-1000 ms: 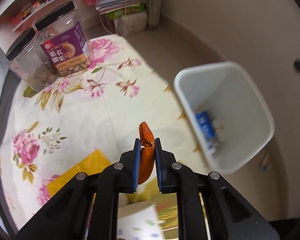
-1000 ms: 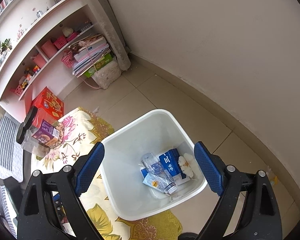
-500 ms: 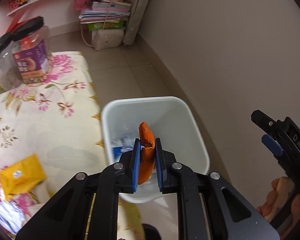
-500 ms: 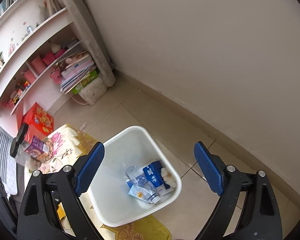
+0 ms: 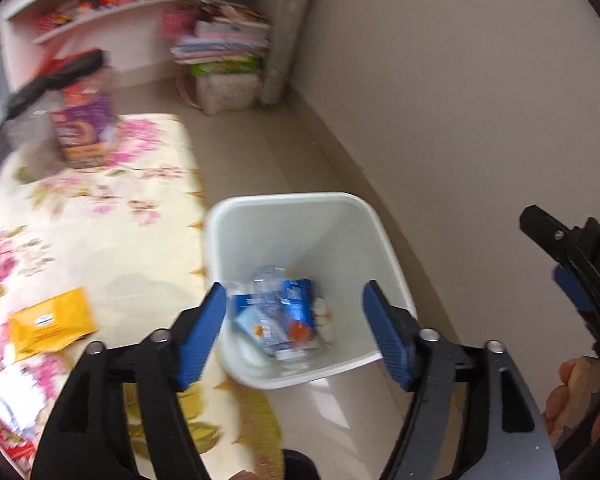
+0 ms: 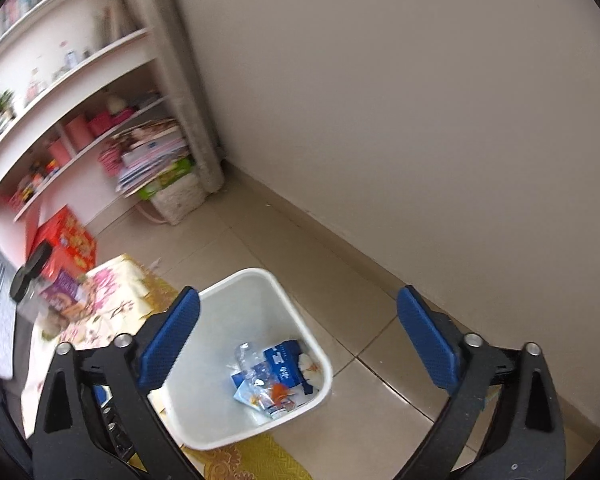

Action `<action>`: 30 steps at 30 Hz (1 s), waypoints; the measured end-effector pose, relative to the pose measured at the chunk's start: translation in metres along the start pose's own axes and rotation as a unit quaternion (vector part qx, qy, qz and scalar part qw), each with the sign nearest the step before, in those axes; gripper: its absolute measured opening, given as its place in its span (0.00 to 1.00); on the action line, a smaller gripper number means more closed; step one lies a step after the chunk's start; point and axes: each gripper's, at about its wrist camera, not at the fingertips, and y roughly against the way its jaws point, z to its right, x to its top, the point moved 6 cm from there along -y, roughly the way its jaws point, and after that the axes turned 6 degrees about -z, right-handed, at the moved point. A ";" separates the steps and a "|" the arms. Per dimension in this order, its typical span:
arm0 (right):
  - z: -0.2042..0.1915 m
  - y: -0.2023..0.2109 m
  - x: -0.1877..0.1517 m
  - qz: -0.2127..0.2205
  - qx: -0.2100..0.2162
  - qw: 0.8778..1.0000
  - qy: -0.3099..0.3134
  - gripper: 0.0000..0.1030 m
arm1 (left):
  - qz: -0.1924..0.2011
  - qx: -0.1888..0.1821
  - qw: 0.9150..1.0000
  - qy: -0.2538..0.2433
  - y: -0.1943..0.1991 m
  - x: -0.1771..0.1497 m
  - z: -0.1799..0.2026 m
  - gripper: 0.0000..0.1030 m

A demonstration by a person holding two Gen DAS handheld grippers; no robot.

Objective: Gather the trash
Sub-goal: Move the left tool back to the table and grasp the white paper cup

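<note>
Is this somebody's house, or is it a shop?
Most likely a room in someone's home. There is a table with a flowery cloth, a white shelf unit packed with books and pink pots, and a small white waste bin on a tiled floor.

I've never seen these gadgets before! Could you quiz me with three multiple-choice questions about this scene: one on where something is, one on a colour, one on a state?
1. Where is the orange peel?
A. on the shelf
B. in the white trash bin
C. on the floral tablecloth

2. What colour is the flat packet on the tablecloth?
A. yellow
B. green
C. black

3. How is the left hand-held gripper?
A. shut on a bottle
B. shut on the peel
C. open, holding nothing

Answers: 1 B, the peel lies among the cartons in the bin. 2 A, it is plainly yellow. 3 C, its blue pads stand wide apart with nothing between them.
</note>
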 end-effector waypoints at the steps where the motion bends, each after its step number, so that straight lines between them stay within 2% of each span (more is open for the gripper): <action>1: -0.010 0.004 -0.005 0.002 0.008 1.000 0.014 0.93 | 0.009 0.013 1.000 0.003 0.006 -0.004 -0.006 0.71; 4: -0.033 0.009 -0.018 -0.007 0.033 0.999 0.041 0.93 | 0.032 0.052 0.998 0.014 0.028 -0.017 -0.031 0.73; 9: -0.077 0.012 -0.043 -0.022 0.065 0.994 0.086 0.93 | 0.055 0.118 0.990 0.056 0.061 -0.046 -0.083 0.77; 16: -0.141 0.019 -0.084 -0.031 0.082 0.981 0.173 0.93 | 0.080 0.202 0.973 0.076 0.103 -0.081 -0.142 0.79; 18: -0.156 0.021 -0.095 -0.032 0.087 0.977 0.191 0.93 | 0.088 0.233 0.965 0.084 0.114 -0.095 -0.159 0.84; 22: -0.178 0.024 -0.111 -0.039 0.097 0.972 0.211 0.93 | 0.084 0.297 0.944 0.115 0.129 -0.120 -0.201 0.85; 26: -0.198 0.025 -0.124 -0.044 0.101 0.967 0.230 0.93 | 0.053 0.322 0.929 0.176 0.134 -0.142 -0.249 0.86; 30: -0.215 0.026 -0.137 -0.046 0.105 0.962 0.249 0.93 | 0.028 0.325 0.915 0.237 0.134 -0.162 -0.288 0.86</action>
